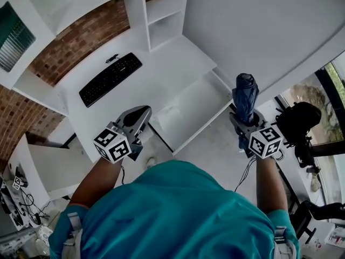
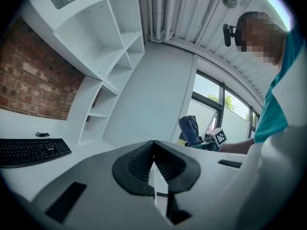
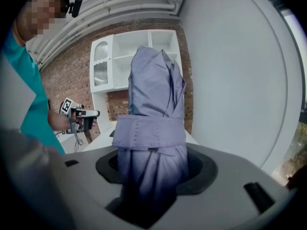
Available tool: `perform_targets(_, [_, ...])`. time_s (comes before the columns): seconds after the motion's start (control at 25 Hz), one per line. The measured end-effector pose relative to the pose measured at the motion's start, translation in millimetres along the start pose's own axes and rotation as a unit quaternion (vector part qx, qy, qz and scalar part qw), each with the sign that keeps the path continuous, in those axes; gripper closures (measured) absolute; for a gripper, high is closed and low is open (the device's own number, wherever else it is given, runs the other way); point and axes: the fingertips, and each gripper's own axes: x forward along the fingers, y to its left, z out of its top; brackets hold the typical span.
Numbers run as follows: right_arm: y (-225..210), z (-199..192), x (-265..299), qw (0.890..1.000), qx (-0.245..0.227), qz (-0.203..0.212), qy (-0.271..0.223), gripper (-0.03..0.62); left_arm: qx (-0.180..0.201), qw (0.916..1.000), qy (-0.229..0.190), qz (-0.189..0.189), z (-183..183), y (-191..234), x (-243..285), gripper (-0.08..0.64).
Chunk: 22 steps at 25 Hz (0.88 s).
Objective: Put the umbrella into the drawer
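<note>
A folded blue umbrella (image 1: 245,93) stands upright in my right gripper (image 1: 243,122), which is shut on its lower part, right of the open white drawer (image 1: 194,104). In the right gripper view the umbrella (image 3: 153,104), strapped round its middle, fills the space between the jaws. My left gripper (image 1: 141,112) hovers at the drawer's near left corner, its jaws closed together with nothing in them; its pads (image 2: 144,164) meet at the tip. From the left gripper view the umbrella (image 2: 189,130) shows off to the right.
A black keyboard (image 1: 110,79) lies on the white desk (image 1: 161,74) behind the drawer. White shelves (image 1: 161,15) stand at the back against a brick wall (image 1: 81,34). A black chair (image 1: 299,123) is at the right, and a side table with cables (image 1: 16,198) at the lower left.
</note>
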Motion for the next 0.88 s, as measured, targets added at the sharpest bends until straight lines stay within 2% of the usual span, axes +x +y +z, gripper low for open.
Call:
perform_targets(0.2, [-33, -1, 42, 0.995, -0.081, -0.013, 0.054, 0.347, -0.007, 0.9998, 0.016, -0.009, -15, 16, 21, 0.545])
perform_targets(0.44, [-71, -43, 111, 0.976, -0.174, -0.004, 0.135, 0.347, -0.022, 0.9988, 0.043, -0.01, -54, 41, 49, 0.545])
perform_targets(0.68, [-90, -103, 178, 0.947, -0.243, 0.026, 0.207, 0.347, -0.038, 0.9969, 0.067, -0.016, -92, 66, 78, 0.545])
perform_targets(0.76, [-93, -124, 197, 0.934, -0.27, 0.039, 0.231, 0.347, -0.044, 0.9963, 0.071, -0.021, -104, 72, 87, 0.545])
perform_targets(0.88, [-95, -155, 223, 0.908, -0.321, 0.063, 0.263, 0.348, -0.05, 0.9954, 0.076, -0.03, -120, 81, 102, 0.545])
